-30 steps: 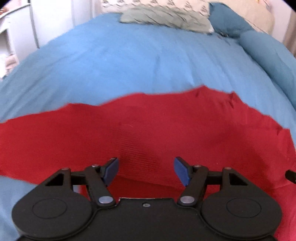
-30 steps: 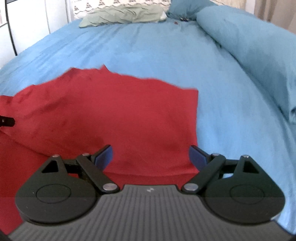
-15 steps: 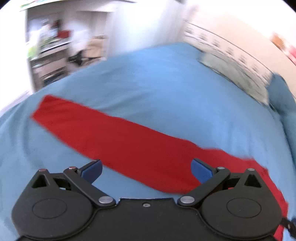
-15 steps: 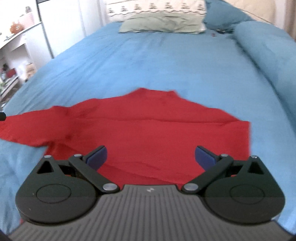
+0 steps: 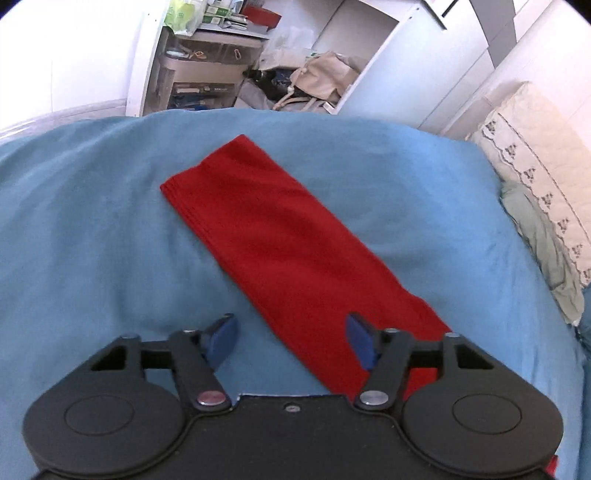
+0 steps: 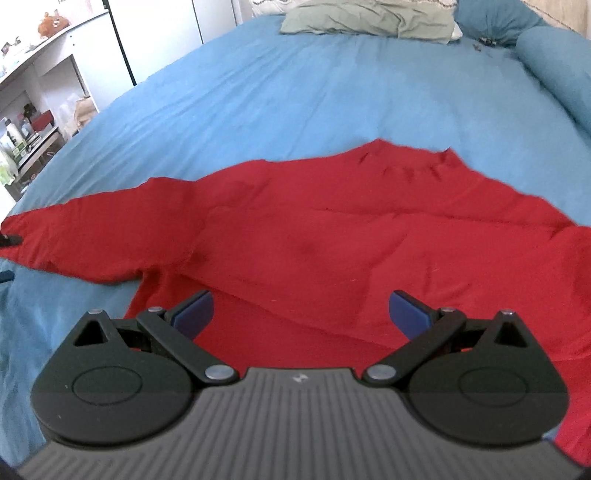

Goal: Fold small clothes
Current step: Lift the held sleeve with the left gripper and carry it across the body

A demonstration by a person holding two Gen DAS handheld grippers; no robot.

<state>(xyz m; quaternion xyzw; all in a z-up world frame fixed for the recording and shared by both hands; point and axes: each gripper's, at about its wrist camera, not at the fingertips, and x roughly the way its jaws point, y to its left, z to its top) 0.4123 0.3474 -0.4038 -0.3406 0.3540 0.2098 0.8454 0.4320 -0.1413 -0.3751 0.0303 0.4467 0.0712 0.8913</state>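
A red long-sleeved top [image 6: 369, 251] lies spread on the blue bed cover [image 6: 295, 92]. Its body is partly folded, with the neck towards the pillows. One sleeve [image 5: 288, 240] stretches out flat to the left, its cuff at the far end in the left wrist view. My left gripper [image 5: 291, 336] is open and empty, low over the near part of that sleeve. My right gripper [image 6: 299, 314] is open and empty, just above the near hem of the top's body. The left gripper's tip shows at the left edge of the right wrist view [image 6: 9, 240].
A green pillow [image 6: 369, 18] and a patterned pillow [image 5: 535, 177] lie at the head of the bed. A rolled blue duvet [image 6: 554, 66] lies along the right side. White shelves with clutter and a beige bag [image 5: 325, 77] stand beyond the bed's left edge.
My left gripper has swung left from the top's body to face along the outstretched sleeve and has opened wider. My right gripper has drawn back and turned left, showing the whole top.
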